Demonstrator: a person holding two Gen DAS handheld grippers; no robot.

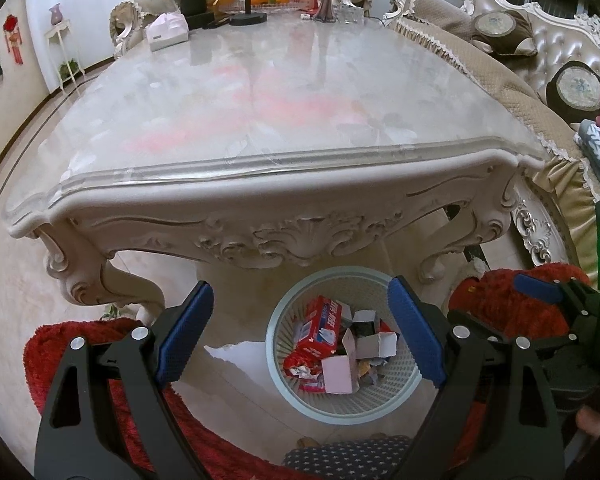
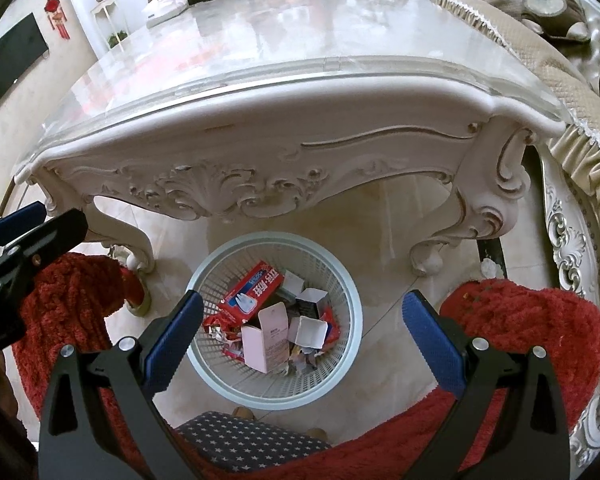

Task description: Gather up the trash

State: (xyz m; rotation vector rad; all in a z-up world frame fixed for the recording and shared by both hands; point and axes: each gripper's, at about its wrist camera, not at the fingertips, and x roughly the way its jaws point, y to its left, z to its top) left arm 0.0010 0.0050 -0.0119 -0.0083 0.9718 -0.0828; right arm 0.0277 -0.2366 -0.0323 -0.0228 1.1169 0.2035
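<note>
The desk [image 1: 260,92] top is glossy, marble-like stone under a clear sheet; its carved apron looks painted matt white. The basket [image 2: 220,376] is pale plastic lattice holding a glossy red carton [image 2: 252,290] and matt pink cardboard [image 2: 260,344]. The fingers [image 1: 184,336] wear textured blue pads on matt black plastic.

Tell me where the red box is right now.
In both wrist views the red box lies inside the wastebasket on the floor, below the table's carved front edge, beside a pink carton.

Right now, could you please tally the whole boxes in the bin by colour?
Red box: 1
Pink box: 1
White box: 1
Total: 3, not counting the scraps in the bin.
</note>
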